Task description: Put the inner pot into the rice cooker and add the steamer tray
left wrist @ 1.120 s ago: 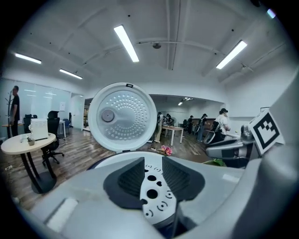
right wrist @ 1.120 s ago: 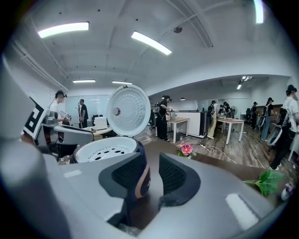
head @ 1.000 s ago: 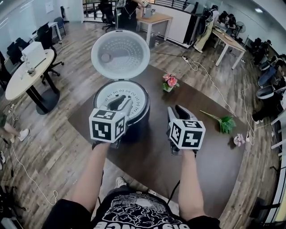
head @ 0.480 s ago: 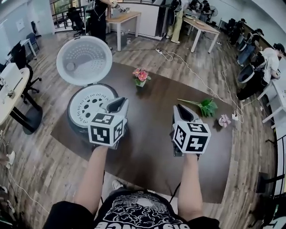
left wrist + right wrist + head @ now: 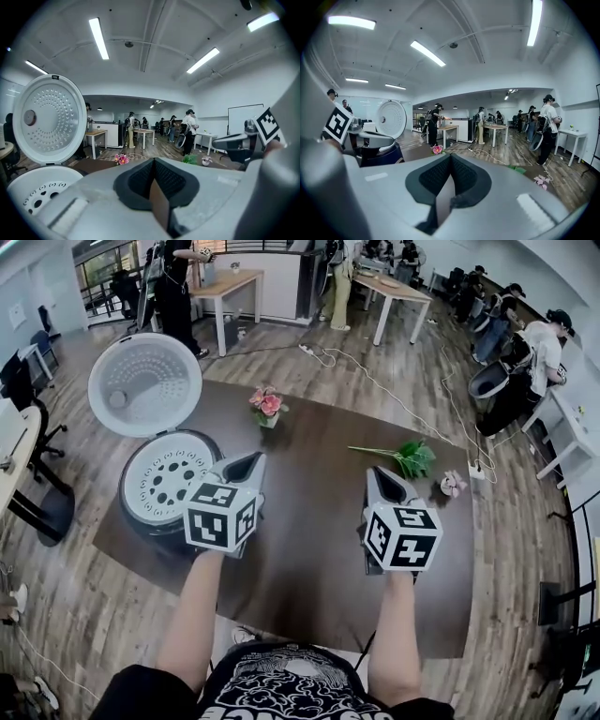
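While the left gripper and right gripper hover with jaws just closed together on nothing, the steamer tray sits in the rice cooker at nine o'clock on the worktop. A careless sideways swing could knock its raised lid.

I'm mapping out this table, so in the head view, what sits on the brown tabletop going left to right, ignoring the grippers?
open rice cooker → pink flower bunch → green leafy sprig → small pale pink flower
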{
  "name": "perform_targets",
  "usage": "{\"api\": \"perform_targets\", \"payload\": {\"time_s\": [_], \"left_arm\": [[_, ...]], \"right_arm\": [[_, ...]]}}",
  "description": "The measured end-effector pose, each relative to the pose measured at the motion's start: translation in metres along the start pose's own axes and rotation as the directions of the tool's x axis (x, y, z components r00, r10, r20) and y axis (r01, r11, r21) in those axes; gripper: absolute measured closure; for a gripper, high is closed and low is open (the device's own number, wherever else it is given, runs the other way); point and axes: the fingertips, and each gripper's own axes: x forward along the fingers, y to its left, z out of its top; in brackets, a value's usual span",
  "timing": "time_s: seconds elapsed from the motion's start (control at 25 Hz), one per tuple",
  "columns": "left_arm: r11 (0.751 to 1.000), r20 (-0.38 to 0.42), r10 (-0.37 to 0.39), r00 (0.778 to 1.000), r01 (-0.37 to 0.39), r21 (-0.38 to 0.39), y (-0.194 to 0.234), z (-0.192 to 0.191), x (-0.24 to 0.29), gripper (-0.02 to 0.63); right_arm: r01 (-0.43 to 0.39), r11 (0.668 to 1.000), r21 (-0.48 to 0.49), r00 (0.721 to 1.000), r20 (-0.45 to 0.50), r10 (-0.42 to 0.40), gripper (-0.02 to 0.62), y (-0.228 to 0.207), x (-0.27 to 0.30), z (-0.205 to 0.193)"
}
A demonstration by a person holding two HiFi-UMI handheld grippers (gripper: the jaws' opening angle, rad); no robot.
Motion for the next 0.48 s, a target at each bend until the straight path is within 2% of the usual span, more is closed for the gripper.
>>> {"api": "perform_targets", "payload": {"time_s": [0.48], "left_arm": [[1.000,-0.005,0.018,1.000,-0.018,-0.010,0.0065,-0.0015,0.0005,0.602]], "right_arm": [[-0.019,1.000,0.012,1.000,0.002,0.019,0.597,-0.0007,0.0006,-0.0005]]}}
